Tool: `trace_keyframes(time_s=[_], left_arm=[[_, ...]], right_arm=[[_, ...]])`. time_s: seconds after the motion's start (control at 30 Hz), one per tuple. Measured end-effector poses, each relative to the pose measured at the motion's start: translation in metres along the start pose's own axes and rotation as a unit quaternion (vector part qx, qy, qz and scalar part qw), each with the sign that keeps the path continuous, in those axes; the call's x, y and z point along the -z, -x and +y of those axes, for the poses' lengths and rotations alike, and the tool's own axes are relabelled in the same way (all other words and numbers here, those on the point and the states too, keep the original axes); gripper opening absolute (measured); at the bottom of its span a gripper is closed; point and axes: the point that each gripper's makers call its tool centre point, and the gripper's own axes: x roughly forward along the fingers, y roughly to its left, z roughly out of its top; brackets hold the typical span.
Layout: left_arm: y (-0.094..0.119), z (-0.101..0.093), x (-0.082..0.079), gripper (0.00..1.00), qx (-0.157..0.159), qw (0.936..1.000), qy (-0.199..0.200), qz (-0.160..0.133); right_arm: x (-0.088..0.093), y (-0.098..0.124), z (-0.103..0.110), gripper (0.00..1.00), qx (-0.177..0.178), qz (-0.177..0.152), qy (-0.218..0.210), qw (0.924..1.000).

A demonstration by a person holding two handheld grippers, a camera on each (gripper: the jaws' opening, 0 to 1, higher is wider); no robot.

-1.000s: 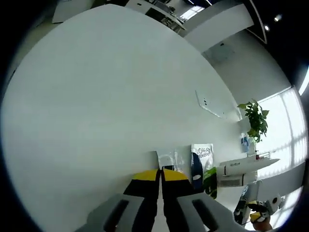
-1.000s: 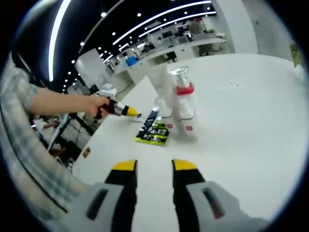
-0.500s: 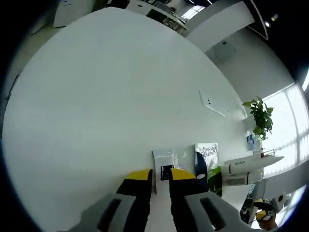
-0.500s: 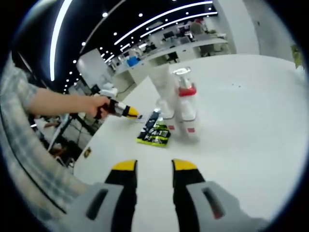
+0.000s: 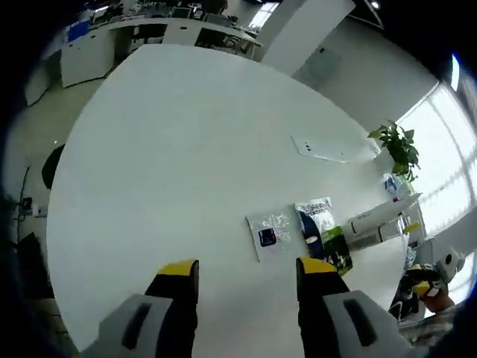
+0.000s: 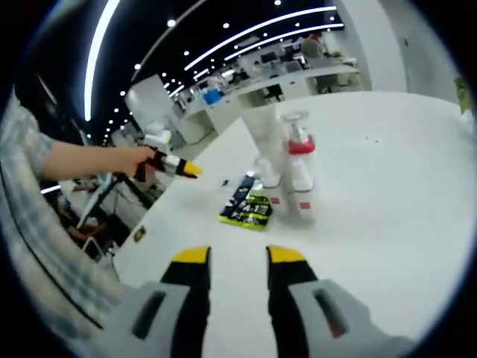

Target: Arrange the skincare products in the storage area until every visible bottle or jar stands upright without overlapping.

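My left gripper hangs open above the white table, with nothing between its jaws. Just beyond its tips a small silver sachet lies flat, and a green and white sachet lies beside it. Past those sachets stand the white bottles. In the right gripper view a tall white bottle and a clear bottle with a red collar stand upright side by side, the green sachet flat in front of them. My right gripper is open and empty, well short of them.
A person's hand holds the left gripper at the left of the right gripper view, with a plaid sleeve behind it. A flat white card lies farther along the table. A potted plant stands beyond the table edge.
The left gripper's jaws, shut close to the silver sachet a second ago, have spread wide and drawn back from it. The right gripper has hardly moved.
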Motion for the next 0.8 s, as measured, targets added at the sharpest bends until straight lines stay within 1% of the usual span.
trace_keyframes(time_s=[0.03, 0.07, 0.1, 0.13, 0.17, 0.2, 0.23, 0.27, 0.3, 0.33, 0.4, 0.5, 0.53, 0.57, 0.63, 0.67, 0.73, 0.8], left_arm=[[0.004, 0.004, 0.005, 0.64, -0.007, 0.9999, -0.013, 0.006], [0.012, 0.011, 0.015, 0.68, -0.023, 0.9990, -0.035, 0.013], [0.021, 0.013, 0.024, 0.70, -0.036, 0.9979, -0.052, 0.016], [0.026, 0.017, 0.031, 0.72, -0.044, 0.9971, -0.058, 0.020], [0.030, 0.028, 0.042, 0.74, -0.054, 0.9961, -0.064, 0.029], [0.033, 0.031, 0.048, 0.76, -0.057, 0.9958, -0.064, 0.031], [0.036, 0.033, 0.055, 0.78, -0.062, 0.9956, -0.062, 0.032], [0.040, 0.038, 0.067, 0.80, -0.070, 0.9952, -0.059, 0.035], [0.043, 0.042, 0.073, 0.83, -0.077, 0.9947, -0.059, 0.037], [0.047, 0.047, 0.083, 0.85, -0.087, 0.9937, -0.058, 0.040], [0.054, 0.051, 0.098, 0.87, -0.096, 0.9933, -0.049, 0.042], [0.060, 0.059, 0.114, 0.89, -0.105, 0.9929, -0.040, 0.039], [0.063, 0.065, 0.125, 0.89, -0.114, 0.9920, -0.031, 0.045], [0.066, 0.070, 0.132, 0.89, -0.122, 0.9910, -0.023, 0.051], [0.072, 0.077, 0.143, 0.87, -0.131, 0.9901, -0.024, 0.043], [0.074, 0.080, 0.147, 0.87, -0.134, 0.9898, -0.022, 0.042], [0.082, 0.085, 0.161, 0.88, -0.147, 0.9880, -0.012, 0.046], [0.085, 0.087, 0.172, 0.88, -0.152, 0.9871, -0.008, 0.050]], right_arm=[[0.000, 0.000, 0.000, 0.28, 0.000, 0.000, 0.000, 1.0000], [0.001, 0.002, 0.002, 0.28, 0.000, -0.003, 0.001, 1.0000], [0.003, 0.003, 0.003, 0.28, -0.002, -0.003, 0.002, 1.0000], [0.004, 0.004, 0.005, 0.28, -0.002, -0.004, 0.003, 1.0000], [0.005, 0.006, 0.007, 0.28, -0.004, -0.005, 0.005, 1.0000], [0.007, 0.007, 0.008, 0.28, -0.005, -0.005, 0.006, 1.0000], [0.009, 0.009, 0.010, 0.28, -0.005, -0.006, 0.007, 0.9999], [0.011, 0.010, 0.011, 0.28, -0.005, -0.006, 0.007, 0.9999], [0.015, 0.012, 0.012, 0.28, -0.006, -0.005, 0.006, 0.9999], [0.017, 0.013, 0.013, 0.28, -0.006, -0.004, 0.006, 1.0000], [0.022, 0.016, 0.015, 0.28, -0.006, -0.003, 0.004, 1.0000], [0.026, 0.019, 0.017, 0.28, -0.007, -0.003, 0.003, 1.0000], [0.027, 0.020, 0.017, 0.28, -0.007, -0.003, 0.002, 1.0000], [0.028, 0.021, 0.018, 0.28, -0.007, -0.002, 0.001, 1.0000], [0.029, 0.024, 0.019, 0.29, -0.007, -0.004, 0.000, 1.0000], [0.029, 0.024, 0.019, 0.29, -0.007, -0.005, 0.001, 1.0000], [0.031, 0.025, 0.020, 0.29, -0.007, -0.004, 0.000, 1.0000], [0.033, 0.026, 0.021, 0.29, -0.008, -0.004, -0.001, 1.0000]])
